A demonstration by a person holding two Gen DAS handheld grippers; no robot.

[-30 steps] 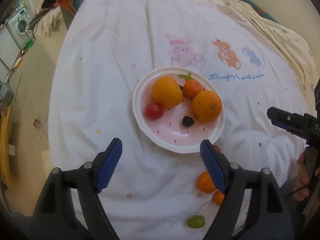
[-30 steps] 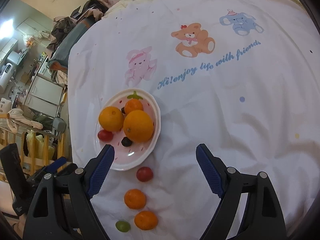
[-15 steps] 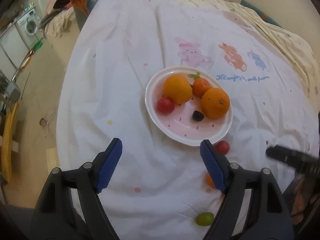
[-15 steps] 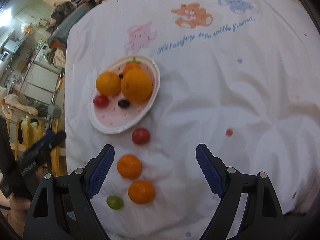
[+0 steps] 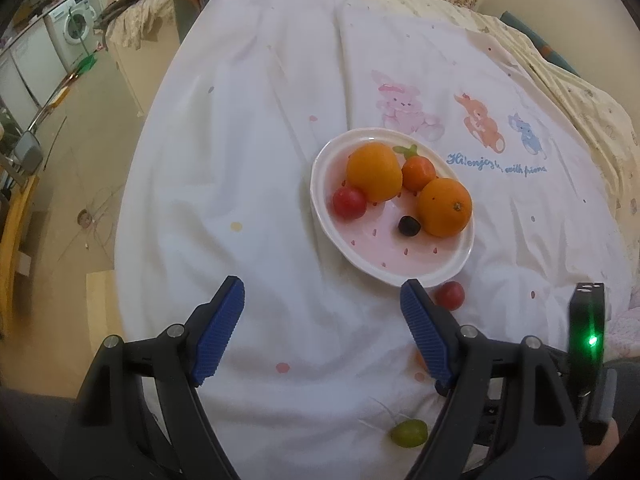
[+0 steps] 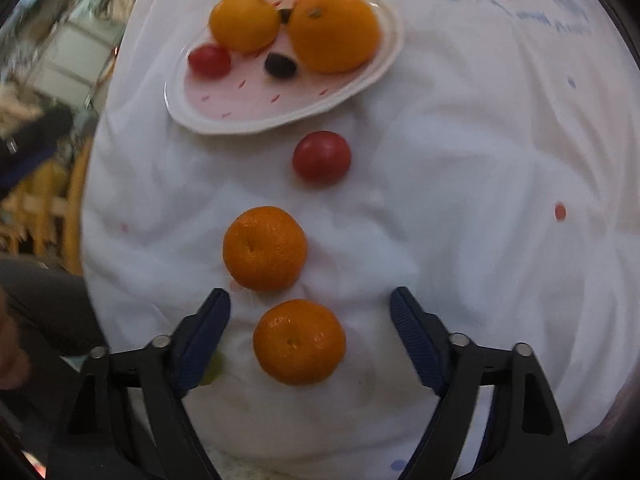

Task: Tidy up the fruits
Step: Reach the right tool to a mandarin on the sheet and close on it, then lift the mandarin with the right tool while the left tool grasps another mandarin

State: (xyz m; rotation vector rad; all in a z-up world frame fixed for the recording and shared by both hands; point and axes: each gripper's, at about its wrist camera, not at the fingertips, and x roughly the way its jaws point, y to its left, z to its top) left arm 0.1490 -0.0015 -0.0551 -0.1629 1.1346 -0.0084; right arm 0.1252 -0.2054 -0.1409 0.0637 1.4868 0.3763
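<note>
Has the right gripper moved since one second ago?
Yes. The right gripper has come down and toward the loose fruit: the plate has slid up the view, and a mandarin now lies between its open fingers.

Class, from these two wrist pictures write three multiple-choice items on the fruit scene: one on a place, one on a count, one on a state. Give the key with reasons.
1. Where is the loose red tomato?
A on the plate
B on the cloth beside the plate
C in the tongs

2. How many mandarins lie off the plate?
A one
B two
C four

3. The right tongs are:
A open, empty
B shut on a mandarin
C shut on the plate

Key: B, it lies on the sheet beside the rim; B, the far mandarin and near mandarin; A, jaws apart around the near mandarin.
</note>
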